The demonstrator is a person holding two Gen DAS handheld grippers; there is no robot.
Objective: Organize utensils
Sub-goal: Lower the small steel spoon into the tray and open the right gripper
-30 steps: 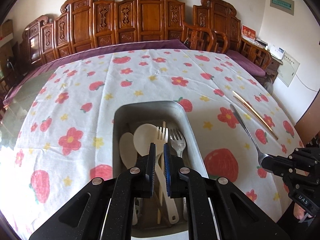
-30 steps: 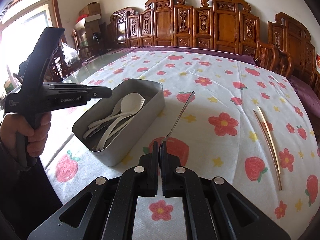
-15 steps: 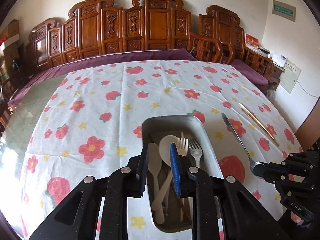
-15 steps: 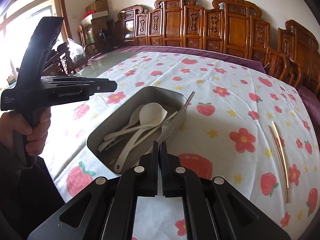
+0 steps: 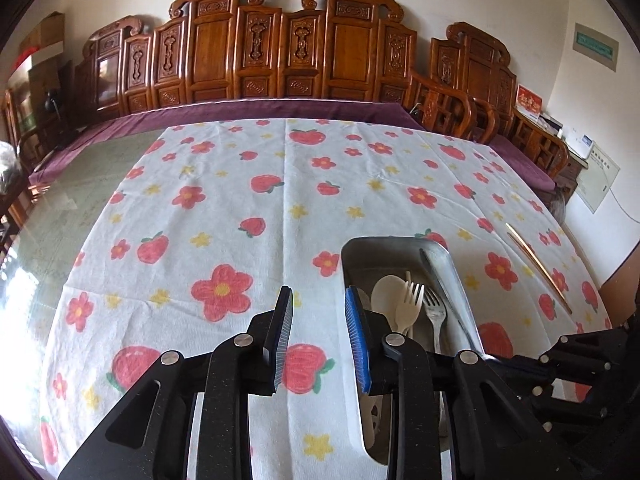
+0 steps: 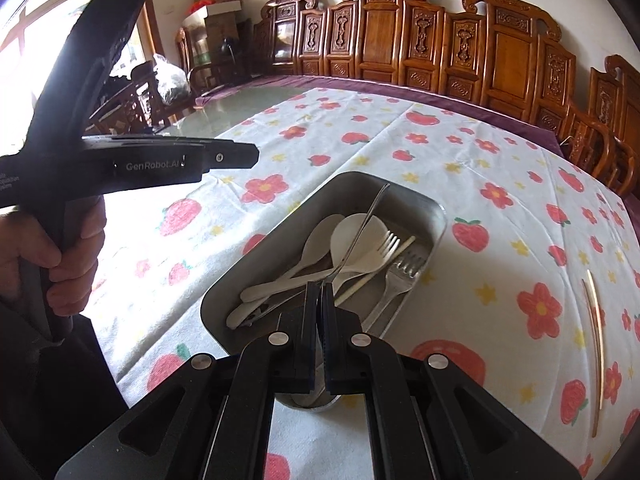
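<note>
Bare cloth (image 5: 224, 208) left of tray (image 5: 400, 246)

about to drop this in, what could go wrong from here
The right gripper pinches the metal spoon only at its bowl end, so the long handle could swing and miss the tray.

The tray is already crowded with the white spoons and forks; the spoon might land crosswise.

The chopsticks lie near the table edge and could be knocked off.

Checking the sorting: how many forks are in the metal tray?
2: a white fork and a metal fork, side by side in the metal tray; others may be hidden.
</note>
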